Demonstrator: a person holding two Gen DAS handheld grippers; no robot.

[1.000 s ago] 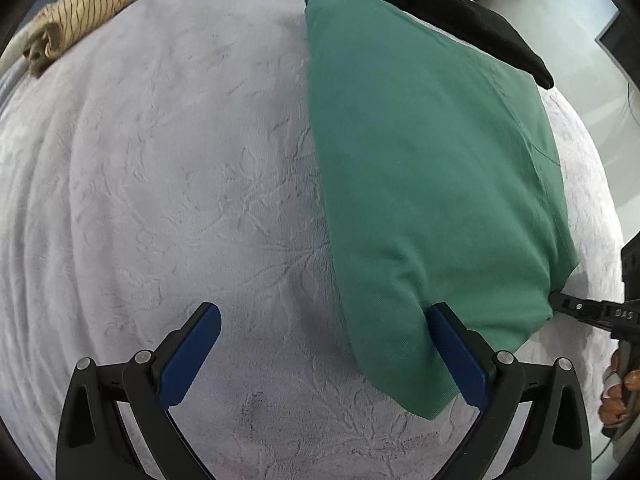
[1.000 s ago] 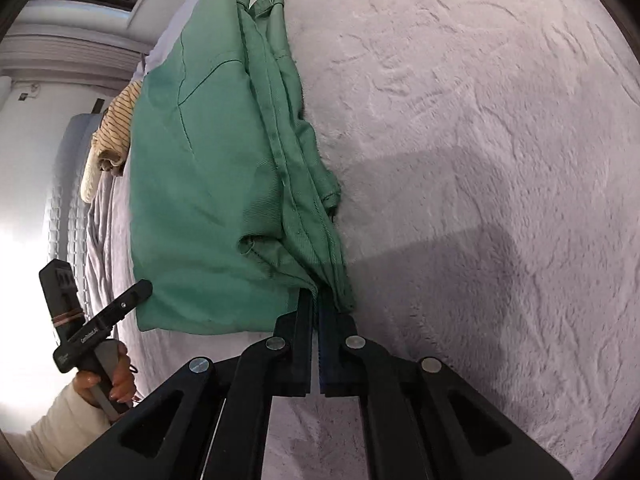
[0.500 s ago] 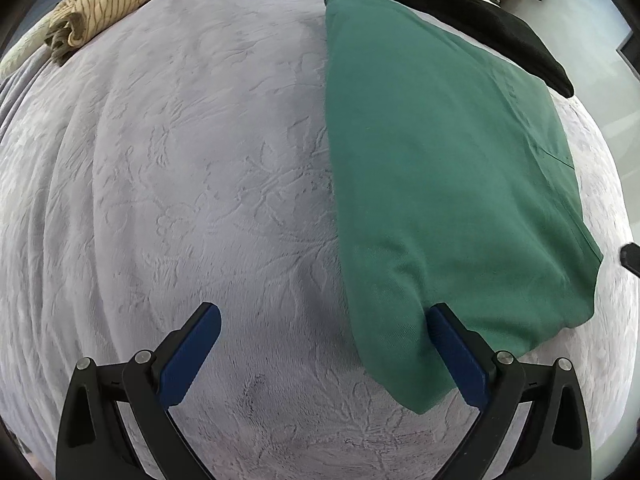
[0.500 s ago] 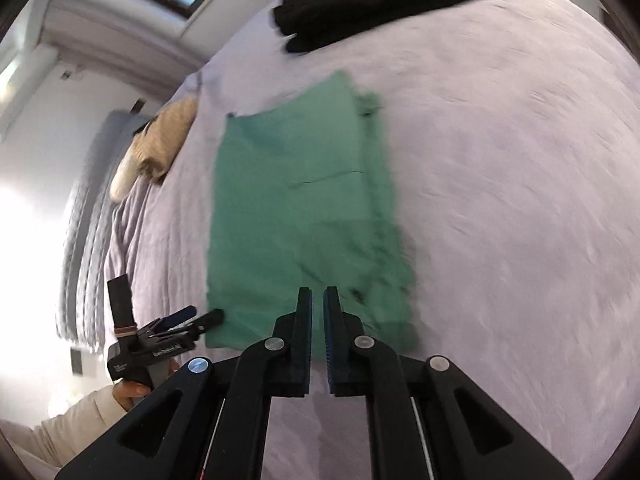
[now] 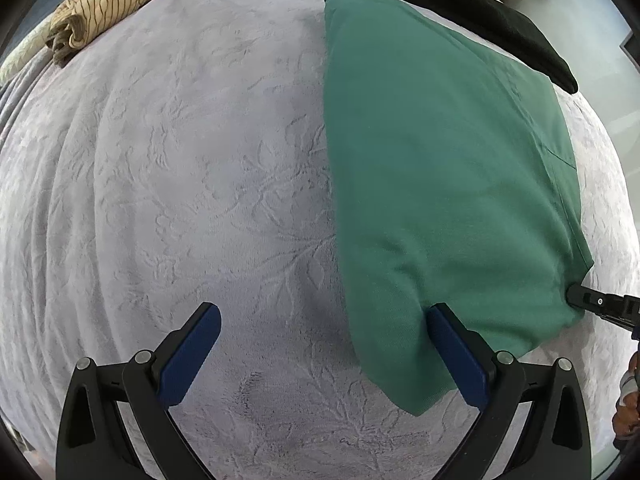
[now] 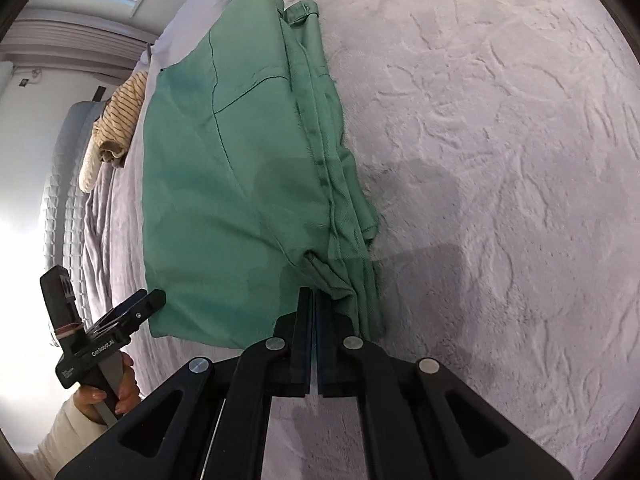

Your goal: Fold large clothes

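Right hand-held gripper [image 6: 313, 300] pinches green garment [image 6: 240, 184].

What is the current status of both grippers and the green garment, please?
Left gripper open, above the bedspread. Right gripper shut at the green garment's corner; pinch unclear. Nothing in the way.

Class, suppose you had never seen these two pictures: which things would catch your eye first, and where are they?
The folded green garment stands out first, lying flat on the pale textured bedspread. The right gripper is shut on its bunched near corner, while the left gripper hangs open beside its near edge. A black garment lies beyond it, and a striped cloth sits at the bed's far corner.
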